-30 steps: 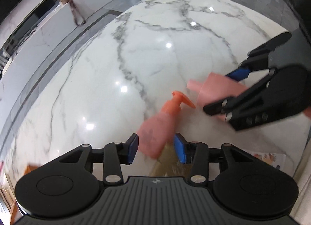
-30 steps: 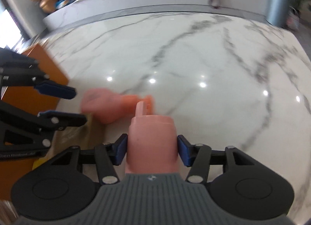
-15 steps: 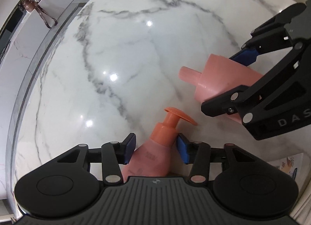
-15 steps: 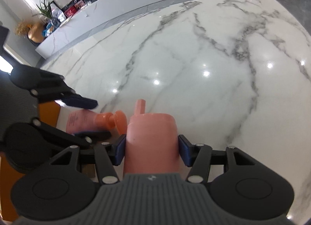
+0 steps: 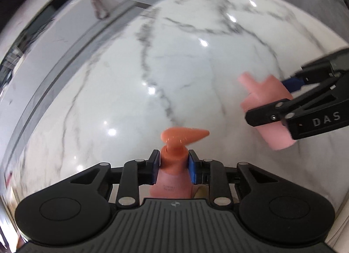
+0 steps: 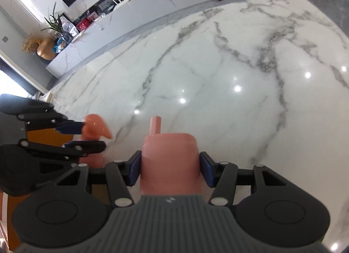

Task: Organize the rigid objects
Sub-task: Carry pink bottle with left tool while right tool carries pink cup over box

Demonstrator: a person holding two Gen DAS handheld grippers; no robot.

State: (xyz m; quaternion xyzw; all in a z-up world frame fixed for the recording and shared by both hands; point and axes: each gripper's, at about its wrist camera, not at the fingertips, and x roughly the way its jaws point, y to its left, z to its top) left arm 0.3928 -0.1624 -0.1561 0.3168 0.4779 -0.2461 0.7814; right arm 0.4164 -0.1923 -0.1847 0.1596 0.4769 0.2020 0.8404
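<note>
Over a white marble surface (image 6: 218, 74), the right tongs (image 6: 170, 169) pinch a wide pink bottle (image 6: 170, 161) by its body, its bare spout pointing forward. Just beside them, the left tongs (image 5: 174, 165), whose jaws have just been closing, clamp the orange collar of a smaller pink pump bottle (image 5: 173, 176).

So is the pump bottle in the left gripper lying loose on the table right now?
No, the left gripper's fingers are clamped on the orange neck of the pump bottle.
</note>
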